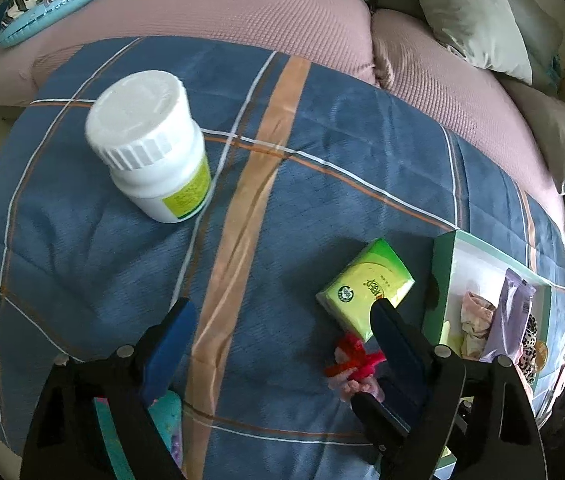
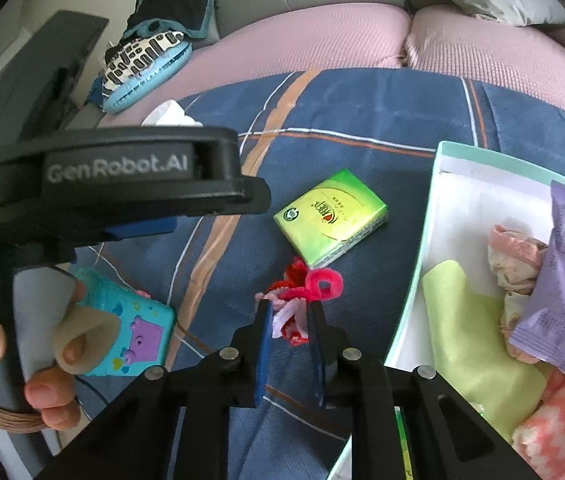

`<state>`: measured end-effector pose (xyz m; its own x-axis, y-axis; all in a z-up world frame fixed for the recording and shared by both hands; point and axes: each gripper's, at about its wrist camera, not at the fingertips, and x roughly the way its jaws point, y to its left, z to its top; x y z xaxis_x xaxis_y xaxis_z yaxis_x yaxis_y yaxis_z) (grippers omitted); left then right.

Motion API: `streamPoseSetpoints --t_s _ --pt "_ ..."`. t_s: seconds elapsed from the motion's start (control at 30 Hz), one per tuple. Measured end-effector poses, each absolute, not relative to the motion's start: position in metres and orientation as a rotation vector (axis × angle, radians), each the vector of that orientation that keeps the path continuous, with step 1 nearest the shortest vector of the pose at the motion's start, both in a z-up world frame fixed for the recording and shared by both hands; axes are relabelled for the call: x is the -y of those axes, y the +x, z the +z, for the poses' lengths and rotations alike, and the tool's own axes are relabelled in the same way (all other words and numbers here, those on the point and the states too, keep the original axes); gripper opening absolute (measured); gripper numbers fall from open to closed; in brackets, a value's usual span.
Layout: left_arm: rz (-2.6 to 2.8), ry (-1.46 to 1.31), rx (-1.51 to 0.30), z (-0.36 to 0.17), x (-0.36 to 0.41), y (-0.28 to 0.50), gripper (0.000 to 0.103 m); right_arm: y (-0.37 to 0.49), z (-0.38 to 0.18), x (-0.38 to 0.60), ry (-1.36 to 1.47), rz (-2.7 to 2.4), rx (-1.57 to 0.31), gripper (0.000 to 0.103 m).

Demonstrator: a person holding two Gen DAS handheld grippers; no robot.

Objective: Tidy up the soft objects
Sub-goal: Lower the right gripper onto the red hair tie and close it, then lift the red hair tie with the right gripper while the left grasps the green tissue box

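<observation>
Red-and-pink bundle [image 2: 296, 300]: a small soft tangle of red fuzzy loops and pink-white cloth, lying on the blue plaid blanket [image 2: 362, 120], right at the tips of the right claw [image 2: 291, 322].
Lie of the bundle: it runs from between the right claw's blue pads forward, the red loops poking out ahead of the tips toward the green tissue pack [image 2: 330, 216].
Right claw: nearly closed, and the pads look pinched on the pink-white end of the bundle; it has it, I'd say.
Which claw is nearer: the right one, plainly. The left claw [image 1: 282, 334] hangs wide open over bare blanket, the bundle [image 1: 352, 364] just beside its right-hand finger, not between the two.
Box [image 2: 434, 216]: off to the right claw's right, close by, with a lilac packet [image 2: 562, 280], yellow-green cloth [image 2: 470, 340] and pink fabric already inside.
Coming move, my read: lift and swing right, over the box's near wall.
Risk: the loose red loops may trail or slip free.
Farther out: a white bottle [image 1: 150, 144] stands well ahead of the left claw; a teal pouch [image 2: 126, 324] sits to the right claw's left.
</observation>
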<state>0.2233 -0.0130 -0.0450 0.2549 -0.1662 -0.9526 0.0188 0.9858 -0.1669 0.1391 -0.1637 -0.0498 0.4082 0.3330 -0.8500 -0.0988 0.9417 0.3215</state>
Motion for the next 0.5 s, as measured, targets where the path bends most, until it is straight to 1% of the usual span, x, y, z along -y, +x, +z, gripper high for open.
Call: streamPoseSetpoints --t_s 0.07,0.2,0.5 --pt "-0.132 -0.136 -1.308 -0.045 0.014 0.224 0.089 0.136 -0.044 0.171 0.246 0.275 -1.112 0.011" --pt "-0.136 -0.146 -1.305 -0.045 0.013 0.224 0.089 0.131 -0.034 0.182 0.249 0.271 -1.092 0.011" --pt "-0.150 -0.157 -1.309 -0.045 0.013 0.224 0.089 0.129 -0.030 0.184 0.262 0.264 -1.083 0.011"
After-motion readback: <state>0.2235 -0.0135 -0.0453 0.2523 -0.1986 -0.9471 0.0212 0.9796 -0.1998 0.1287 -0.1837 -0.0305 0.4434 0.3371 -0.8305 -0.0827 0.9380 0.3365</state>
